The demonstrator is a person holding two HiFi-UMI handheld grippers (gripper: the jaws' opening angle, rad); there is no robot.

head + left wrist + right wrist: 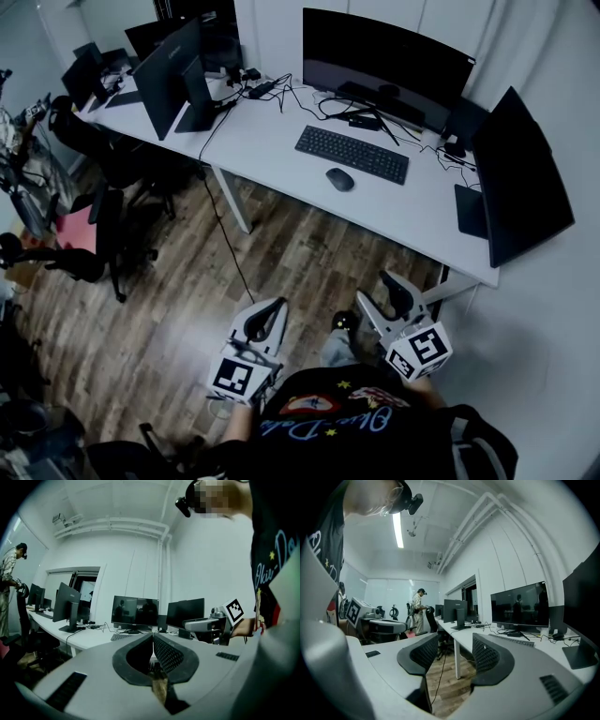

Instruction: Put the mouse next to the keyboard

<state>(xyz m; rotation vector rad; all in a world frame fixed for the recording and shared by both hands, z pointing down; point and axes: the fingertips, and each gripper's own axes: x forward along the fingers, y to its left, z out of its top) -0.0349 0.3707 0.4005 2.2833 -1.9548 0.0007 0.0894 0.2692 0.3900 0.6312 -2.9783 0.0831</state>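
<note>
Chairs of black mesh on wheels [98,234] are seen at the left, on the brown wood-plank floor [281,262]. The left gripper [152,636] is held over that floor, in front of the long white desk [272,131]; its jaws are pressed together and nothing is caught between them. On the desk, the flat black keyboard [352,153] is laid before the wide curved black monitor [384,56]. The small black oval mouse [339,179] is set just in front of the keyboard, near it but not touching. Further right, the right gripper [455,641] is held with its jaws apart, and only floor is seen between them. Both grippers are well apart from the mouse
</note>
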